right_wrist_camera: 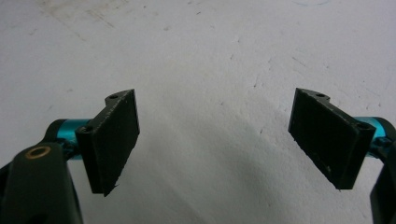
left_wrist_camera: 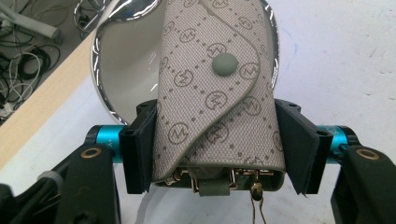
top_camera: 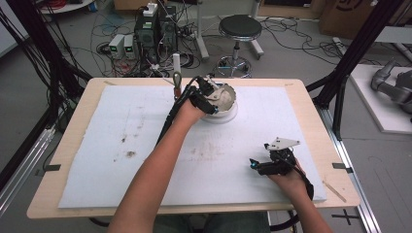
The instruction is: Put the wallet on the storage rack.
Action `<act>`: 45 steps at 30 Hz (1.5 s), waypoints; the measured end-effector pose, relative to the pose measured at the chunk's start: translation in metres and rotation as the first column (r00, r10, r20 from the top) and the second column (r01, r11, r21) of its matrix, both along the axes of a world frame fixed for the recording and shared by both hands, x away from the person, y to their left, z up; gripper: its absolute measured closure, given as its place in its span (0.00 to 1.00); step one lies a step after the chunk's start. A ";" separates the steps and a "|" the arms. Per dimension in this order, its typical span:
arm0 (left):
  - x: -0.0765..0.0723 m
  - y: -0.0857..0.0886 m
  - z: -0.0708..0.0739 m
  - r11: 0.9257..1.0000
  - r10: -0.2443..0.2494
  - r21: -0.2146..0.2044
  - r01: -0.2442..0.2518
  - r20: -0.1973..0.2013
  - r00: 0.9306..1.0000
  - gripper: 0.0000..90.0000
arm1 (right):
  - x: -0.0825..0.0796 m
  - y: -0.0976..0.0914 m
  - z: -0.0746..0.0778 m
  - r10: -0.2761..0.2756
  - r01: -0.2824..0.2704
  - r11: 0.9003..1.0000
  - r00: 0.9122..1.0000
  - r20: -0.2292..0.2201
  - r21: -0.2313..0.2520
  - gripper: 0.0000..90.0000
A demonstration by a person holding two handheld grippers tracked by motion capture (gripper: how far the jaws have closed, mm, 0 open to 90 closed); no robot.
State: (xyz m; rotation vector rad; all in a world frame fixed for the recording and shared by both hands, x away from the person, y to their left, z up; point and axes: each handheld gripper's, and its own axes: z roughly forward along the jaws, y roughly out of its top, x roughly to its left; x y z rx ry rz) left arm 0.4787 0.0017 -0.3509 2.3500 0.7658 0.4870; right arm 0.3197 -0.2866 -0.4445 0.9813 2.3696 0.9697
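We see our left gripper [left_wrist_camera: 219, 140] clamped on a monogrammed key pouch [left_wrist_camera: 219, 93] over a white bowl [left_wrist_camera: 126, 65], beside a brown-handled tool [top_camera: 177, 82]. Our right gripper [right_wrist_camera: 215, 140] rests with jaws wide apart over the white mat [right_wrist_camera: 210, 56]. The left gripper view reveals the pouch's snap and gold hooks.

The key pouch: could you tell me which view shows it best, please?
The left gripper view: the key pouch sits close up, clamped in the left gripper over the bowl. The high view shows it small and mostly hidden.
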 end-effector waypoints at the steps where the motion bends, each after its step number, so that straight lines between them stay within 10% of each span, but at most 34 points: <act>1: 0.001 -0.001 -0.001 1.000 -0.001 -0.002 0.001 0.000 1.000 0.40 | 0.000 0.000 0.000 -0.004 0.004 1.000 1.000 -0.001 -0.001 0.18; 25: 0.019 -0.033 -0.010 0.997 0.023 0.071 -0.025 0.030 0.999 0.35 | 0.000 -0.001 -0.001 -0.008 0.008 1.000 1.000 -0.002 -0.007 0.18; 45: -0.037 0.039 0.026 0.988 0.014 -0.153 0.006 0.130 0.991 0.28 | -0.002 -0.001 0.002 -0.030 0.030 0.999 0.999 0.010 0.012 0.18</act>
